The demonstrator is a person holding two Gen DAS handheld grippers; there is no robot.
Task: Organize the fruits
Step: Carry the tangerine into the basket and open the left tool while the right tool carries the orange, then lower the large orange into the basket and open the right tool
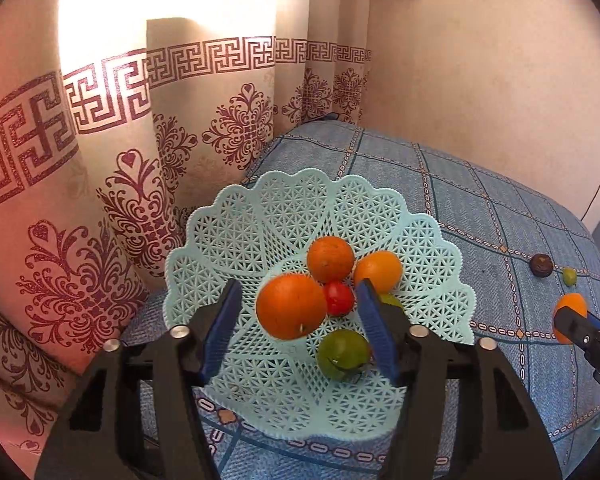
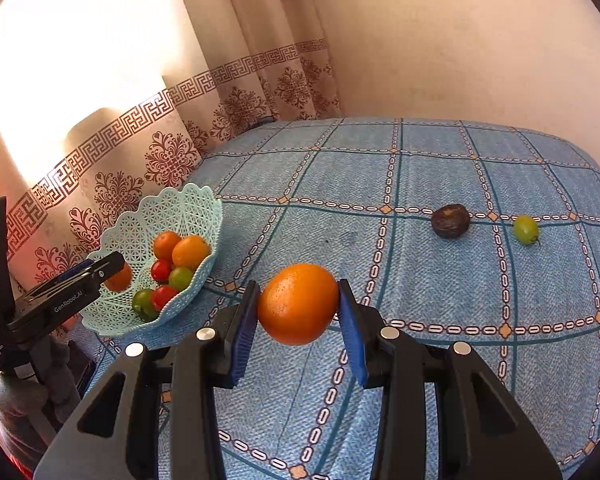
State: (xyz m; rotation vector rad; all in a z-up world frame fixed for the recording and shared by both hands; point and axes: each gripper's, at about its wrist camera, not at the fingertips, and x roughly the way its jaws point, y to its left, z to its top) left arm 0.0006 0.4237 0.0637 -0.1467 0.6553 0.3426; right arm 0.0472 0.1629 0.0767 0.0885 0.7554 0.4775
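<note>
Orange (image 2: 298, 304) btwn right tool (image 2: 299, 309) pads.

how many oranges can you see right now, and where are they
4: three in the basket, front-left, back, back-right. One in the right gripper, an orange above the bedspread. More could hide underneath.

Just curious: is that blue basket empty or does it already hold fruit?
Partly full: the basket holds oranges, small red and green fruits.
</note>
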